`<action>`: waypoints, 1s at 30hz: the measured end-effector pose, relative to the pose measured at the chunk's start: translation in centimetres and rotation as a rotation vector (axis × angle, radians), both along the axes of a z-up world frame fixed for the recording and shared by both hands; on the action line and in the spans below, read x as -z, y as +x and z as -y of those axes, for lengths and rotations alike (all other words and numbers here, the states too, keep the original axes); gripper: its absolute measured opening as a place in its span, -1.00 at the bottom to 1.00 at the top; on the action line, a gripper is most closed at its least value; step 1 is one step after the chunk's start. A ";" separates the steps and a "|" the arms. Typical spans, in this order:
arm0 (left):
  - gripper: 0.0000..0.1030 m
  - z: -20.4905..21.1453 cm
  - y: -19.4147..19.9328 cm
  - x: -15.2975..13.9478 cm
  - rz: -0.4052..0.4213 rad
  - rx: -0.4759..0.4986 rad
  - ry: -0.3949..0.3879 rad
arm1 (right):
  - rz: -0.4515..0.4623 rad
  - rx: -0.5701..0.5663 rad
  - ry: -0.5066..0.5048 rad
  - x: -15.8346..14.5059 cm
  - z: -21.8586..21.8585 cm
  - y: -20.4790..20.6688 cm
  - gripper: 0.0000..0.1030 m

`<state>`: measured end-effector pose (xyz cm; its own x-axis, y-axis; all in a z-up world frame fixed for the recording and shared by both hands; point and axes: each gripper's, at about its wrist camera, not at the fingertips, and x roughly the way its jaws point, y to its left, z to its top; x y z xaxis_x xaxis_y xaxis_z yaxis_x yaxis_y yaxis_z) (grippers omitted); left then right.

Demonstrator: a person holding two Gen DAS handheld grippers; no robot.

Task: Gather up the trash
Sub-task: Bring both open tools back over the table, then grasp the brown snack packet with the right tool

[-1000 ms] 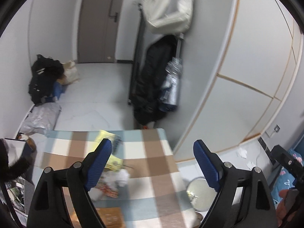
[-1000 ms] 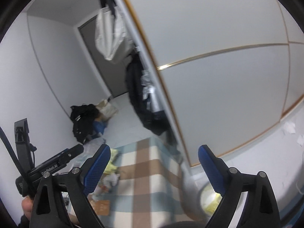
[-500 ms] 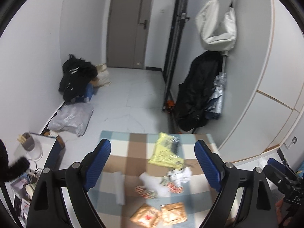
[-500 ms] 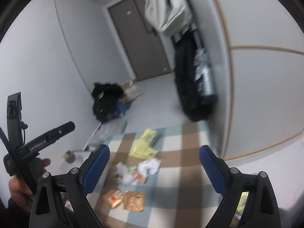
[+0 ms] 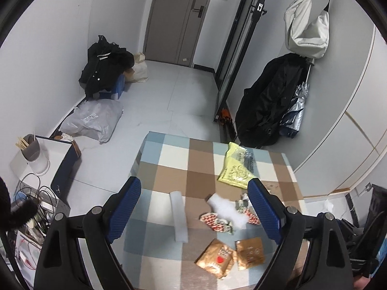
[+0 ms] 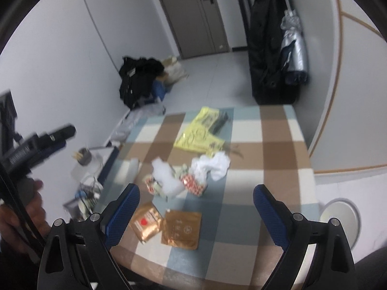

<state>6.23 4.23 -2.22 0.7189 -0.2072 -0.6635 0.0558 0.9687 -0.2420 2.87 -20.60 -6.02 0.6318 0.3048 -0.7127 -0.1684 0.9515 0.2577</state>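
Two grippers, left (image 5: 193, 207) and right (image 6: 196, 212), hover with jaws wide apart and nothing between the pads. Trash lies on the checked table (image 5: 169, 166) at lower centre of both frames: two brown packets (image 6: 167, 224) nearest, then red wrappers (image 6: 193, 181) and white tissue (image 6: 212, 166), with a yellow bag (image 5: 235, 169) farthest. A white strip (image 5: 178, 215) lies left of centre.

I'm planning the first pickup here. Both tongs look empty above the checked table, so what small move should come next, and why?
Probably lower the right tongs onto the gold wrapper nearest them. Both the right and the left tongs stand open and hold nothing, and all the trash lies untouched on the checked table. That wrapper lies flat, apart from the crumpled white tissue.
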 end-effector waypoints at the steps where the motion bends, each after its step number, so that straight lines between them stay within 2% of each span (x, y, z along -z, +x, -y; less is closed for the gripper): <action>1: 0.70 -0.1 0.0 0.1 -0.004 -0.002 0.007 | -0.018 -0.011 -0.015 0.7 -0.5 0.2 0.85; 9: 0.70 -2.1 0.1 1.1 -0.055 -0.011 -0.021 | -0.086 -0.085 -0.054 3.4 -3.2 1.3 0.80; 17: 0.70 -2.5 0.3 1.3 -0.064 -0.009 -0.009 | -0.225 -0.141 -0.070 7.4 -4.9 2.0 0.71; 25: 0.70 -2.7 0.5 1.5 -0.070 -0.018 -0.005 | -0.247 -0.174 -0.150 8.9 -6.5 1.4 0.67; 30: 0.70 -2.8 0.5 1.9 -0.080 -0.033 0.015 | -0.216 -0.206 -0.271 9.5 -7.8 0.9 0.62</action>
